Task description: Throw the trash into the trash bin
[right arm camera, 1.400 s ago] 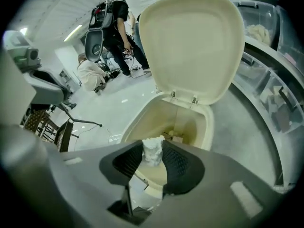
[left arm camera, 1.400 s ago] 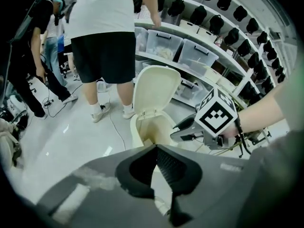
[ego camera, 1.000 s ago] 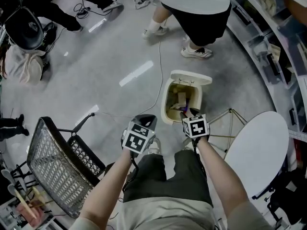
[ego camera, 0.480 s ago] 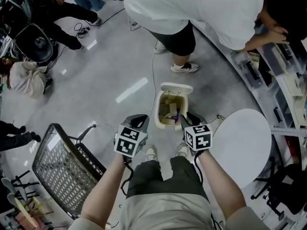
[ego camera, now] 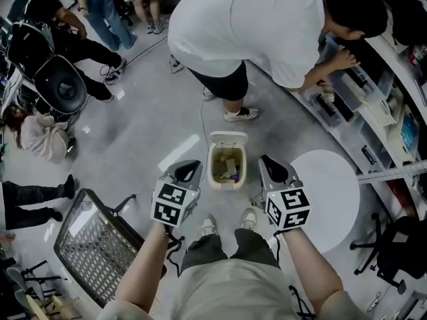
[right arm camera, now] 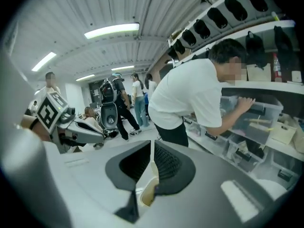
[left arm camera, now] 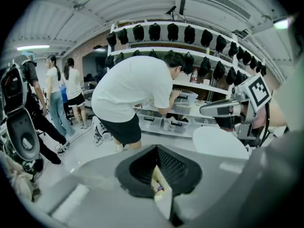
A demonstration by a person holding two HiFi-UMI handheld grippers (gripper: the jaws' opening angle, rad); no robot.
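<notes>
Now L gripper (ego camera: 189, 170), R gripper (ego camera: 267, 160) above trash bin (ego camera: 212, 172) — fingers clenched, empty, R's just closing — person (ego camera: 247, 25) beyond.

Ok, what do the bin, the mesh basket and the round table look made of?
Bin: probably cream plastic; smooth moulded walls and a hinged lid.
Basket: metal wire, likely with a dark coating; the floor shows through its open grid.
Table: smooth, matte white top, either laminate or plastic; can't tell which.

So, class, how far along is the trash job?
Done: trash lies in the open trash bin. In hand: nothing; the left tongs are shut and empty, the right tongs have just been closing on nothing, both clear of the bin. Left: no loose trash in view; perhaps shutting the lid.
</notes>
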